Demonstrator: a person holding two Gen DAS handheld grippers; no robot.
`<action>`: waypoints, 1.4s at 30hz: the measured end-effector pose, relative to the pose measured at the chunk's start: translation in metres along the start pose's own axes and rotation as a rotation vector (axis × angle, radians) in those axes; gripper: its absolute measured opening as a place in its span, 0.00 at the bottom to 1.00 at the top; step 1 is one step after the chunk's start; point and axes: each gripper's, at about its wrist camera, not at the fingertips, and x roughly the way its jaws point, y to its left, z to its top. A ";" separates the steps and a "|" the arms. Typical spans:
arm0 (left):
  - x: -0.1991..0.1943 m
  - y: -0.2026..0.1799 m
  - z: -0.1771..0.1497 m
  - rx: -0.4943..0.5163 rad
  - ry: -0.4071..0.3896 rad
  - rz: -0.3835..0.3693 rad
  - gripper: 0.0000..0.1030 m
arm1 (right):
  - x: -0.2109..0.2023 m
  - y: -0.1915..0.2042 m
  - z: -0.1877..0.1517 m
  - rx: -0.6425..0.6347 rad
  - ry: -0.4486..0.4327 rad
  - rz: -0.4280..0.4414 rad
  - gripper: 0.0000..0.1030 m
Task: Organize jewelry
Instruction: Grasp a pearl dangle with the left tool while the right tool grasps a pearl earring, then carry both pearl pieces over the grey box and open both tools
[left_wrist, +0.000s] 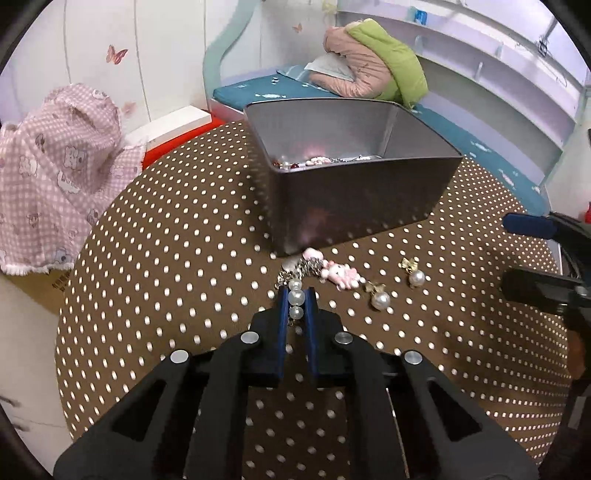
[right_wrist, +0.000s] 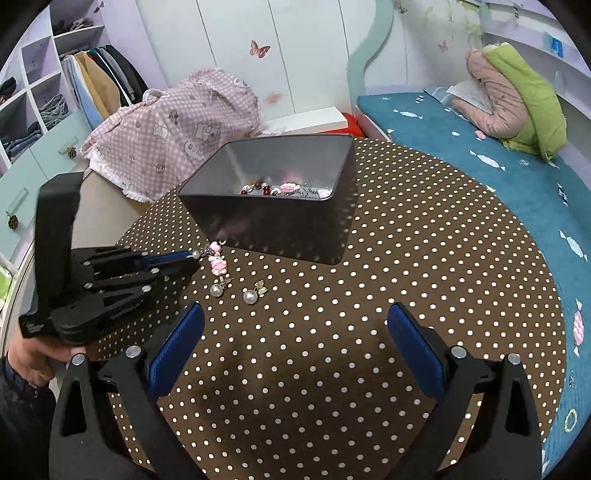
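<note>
On the brown polka-dot table (left_wrist: 166, 258) my left gripper (left_wrist: 296, 295) is shut on a pearl bracelet (left_wrist: 296, 296), its beads pinched between the blue pads. The bracelet's chain and pink charm (left_wrist: 341, 275) trail toward the dark metal box (left_wrist: 354, 192). Two pearl earrings (left_wrist: 380, 300) (left_wrist: 416, 277) lie to the right of it. In the right wrist view the left gripper (right_wrist: 194, 258) shows at the left, next to the pink charm (right_wrist: 218, 264) and the earrings (right_wrist: 216, 290) (right_wrist: 250, 296). My right gripper (right_wrist: 295, 314) hangs open over bare cloth, short of the earrings. The box (right_wrist: 273, 229) holds several jewelry pieces (right_wrist: 284, 189).
A pink checked cloth (right_wrist: 177, 129) covers something behind the table on the left. A bed with a blue mat (right_wrist: 461, 147) and a bundled pink and green jacket (right_wrist: 517, 107) runs along the right. A white and red box (right_wrist: 314, 120) lies behind the metal box.
</note>
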 end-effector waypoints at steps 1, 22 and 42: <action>-0.002 0.001 -0.003 -0.015 -0.005 -0.002 0.08 | 0.002 0.000 0.000 -0.002 0.004 -0.004 0.93; -0.090 0.015 -0.027 -0.147 -0.160 0.024 0.08 | 0.050 0.038 0.000 -0.246 0.046 -0.082 0.33; -0.152 -0.001 0.005 -0.141 -0.307 0.023 0.08 | -0.021 0.017 0.028 -0.178 -0.068 0.052 0.09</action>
